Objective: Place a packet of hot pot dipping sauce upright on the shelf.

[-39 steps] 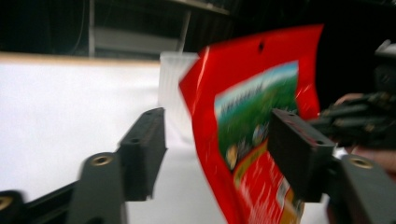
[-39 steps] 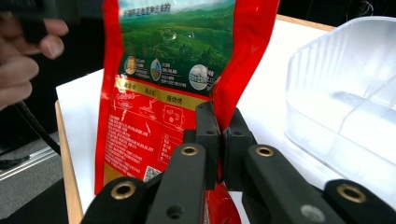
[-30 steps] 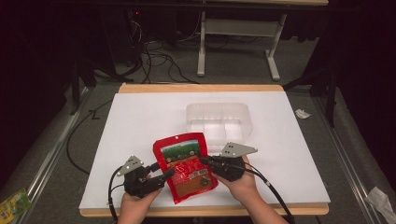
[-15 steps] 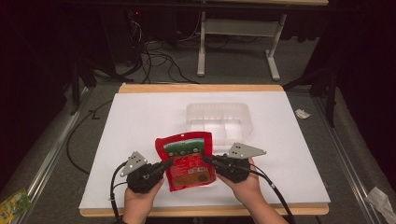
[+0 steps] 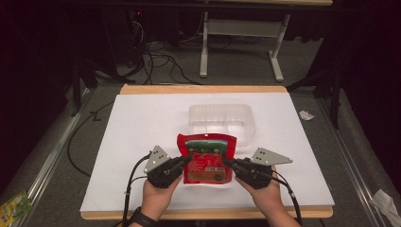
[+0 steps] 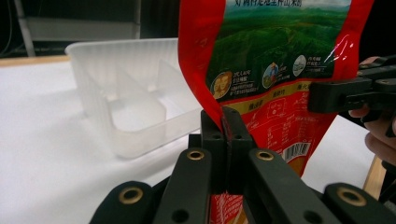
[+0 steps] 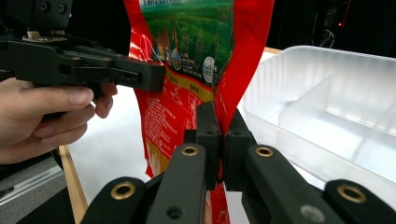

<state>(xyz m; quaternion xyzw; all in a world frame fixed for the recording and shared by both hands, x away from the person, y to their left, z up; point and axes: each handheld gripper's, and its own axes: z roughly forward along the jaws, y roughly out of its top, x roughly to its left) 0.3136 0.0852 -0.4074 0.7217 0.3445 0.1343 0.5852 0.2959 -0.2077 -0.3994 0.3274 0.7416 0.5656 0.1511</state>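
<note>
**Item: red pouch, held at both side edges, short of the tray**

Left gripper [image 5: 186, 161]: jaws clenched on the red pouch [image 5: 206, 158] at its left edge. In the left gripper view the red seam ran up from between the closed jaws [image 6: 223, 122].

Right gripper [image 5: 227, 162]: jaws clamped on the same pouch at its right edge; the right gripper view showed the seam pinched between them [image 7: 219, 122].

Pouch: suspended between the two grippers, clear of the white table [image 5: 137, 127], long axis pointing away from the person, green-printed end farthest out.

Clear tray [image 5: 222, 122]: lay beyond both grippers' tips, just past the pouch's far end. Judged slightly nearer the right gripper; any carry would go forward.

View differences: the high view gave the pouch's whole outline and the tray's place on the table. The gripper views gave the jaw closure, a barcode, and the tray's inner dividers [image 6: 133, 93], its compartments apparently empty.
</note>
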